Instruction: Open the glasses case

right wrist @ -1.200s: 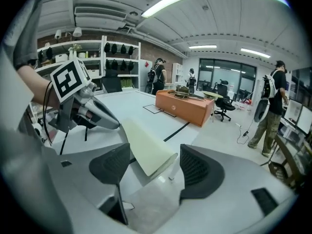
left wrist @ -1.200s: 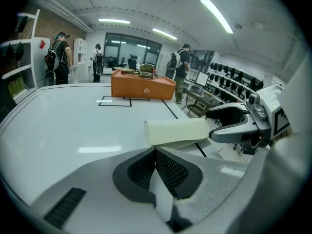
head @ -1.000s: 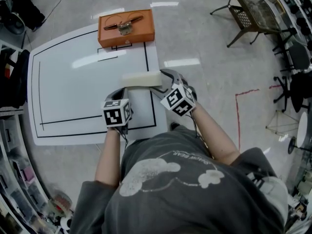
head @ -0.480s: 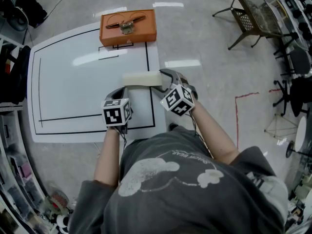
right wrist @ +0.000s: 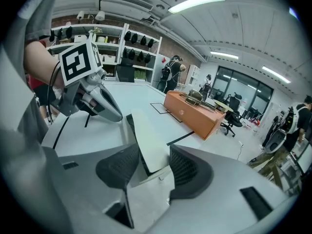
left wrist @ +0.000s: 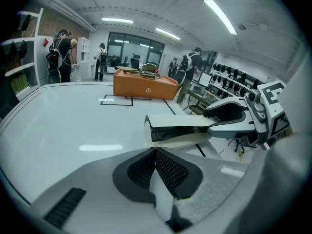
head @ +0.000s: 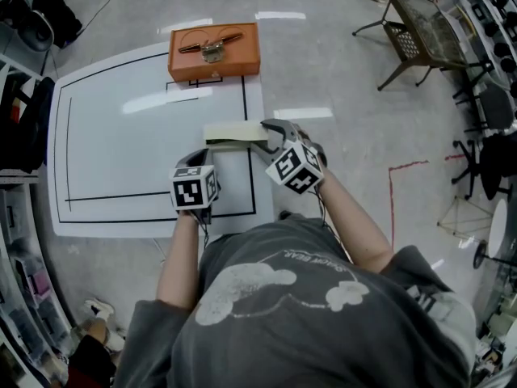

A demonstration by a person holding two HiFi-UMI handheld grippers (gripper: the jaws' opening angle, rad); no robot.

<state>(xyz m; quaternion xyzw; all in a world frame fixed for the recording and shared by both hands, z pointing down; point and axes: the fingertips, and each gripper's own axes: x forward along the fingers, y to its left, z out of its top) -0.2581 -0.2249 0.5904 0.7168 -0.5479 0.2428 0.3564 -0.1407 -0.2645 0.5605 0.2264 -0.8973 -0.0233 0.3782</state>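
Note:
A cream glasses case (head: 233, 132) lies on the white table (head: 121, 152), near its right edge. In the left gripper view the case (left wrist: 178, 127) shows a dark gap along its near side. My right gripper (head: 266, 136) has the case's right end between its jaws, which are closing. Both pads (right wrist: 185, 167) lie against the sides of the case (right wrist: 148, 143). My left gripper (head: 202, 150) is shut with nothing in it. Its tips (left wrist: 156, 152) sit just short of the case's left end.
An orange box (head: 214, 51) with glasses and a metal clasp on top stands at the table's far edge. Black lines mark rectangles on the table. Chairs (head: 420, 31) stand on the floor to the right, and shelves with people fill the background.
The right gripper's jaws have narrowed around the case's right end. The case now looks flatter, with a dark edge along its near side. The left gripper has stayed put.

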